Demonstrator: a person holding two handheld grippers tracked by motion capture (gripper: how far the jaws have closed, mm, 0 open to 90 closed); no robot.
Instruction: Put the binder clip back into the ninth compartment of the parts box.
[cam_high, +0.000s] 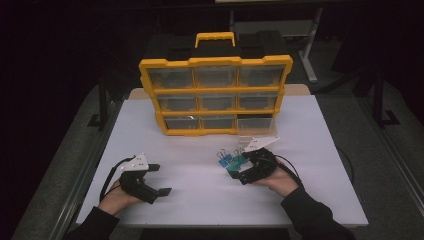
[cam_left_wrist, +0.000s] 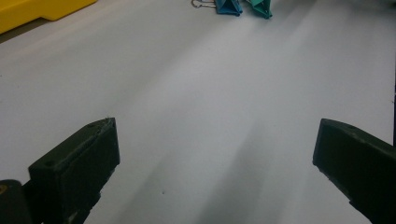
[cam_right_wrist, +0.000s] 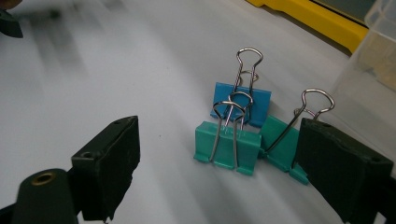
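Three binder clips lie bunched on the white table (cam_high: 210, 200): a blue one (cam_right_wrist: 240, 105) behind, a teal one (cam_right_wrist: 227, 147) in front and a second teal one (cam_right_wrist: 280, 144) to its right. My right gripper (cam_right_wrist: 219, 135) is open, its jaws standing on either side of the bunch; the right jaw partly hides the second teal clip, and no pad visibly presses on a clip. From above, the right gripper (cam_high: 239, 167) sits just right of the clips (cam_high: 226, 160). My left gripper (cam_high: 161, 179) rests open at the table's near left, with nothing between the jaws of the left gripper (cam_left_wrist: 217, 126).
A yellow organizer (cam_high: 215, 95) with several clear drawers stands upright at the back of the table. A clear bin (cam_high: 255, 125) sits out at its lower right, close beyond the clips. Bare white tabletop lies between the two grippers.
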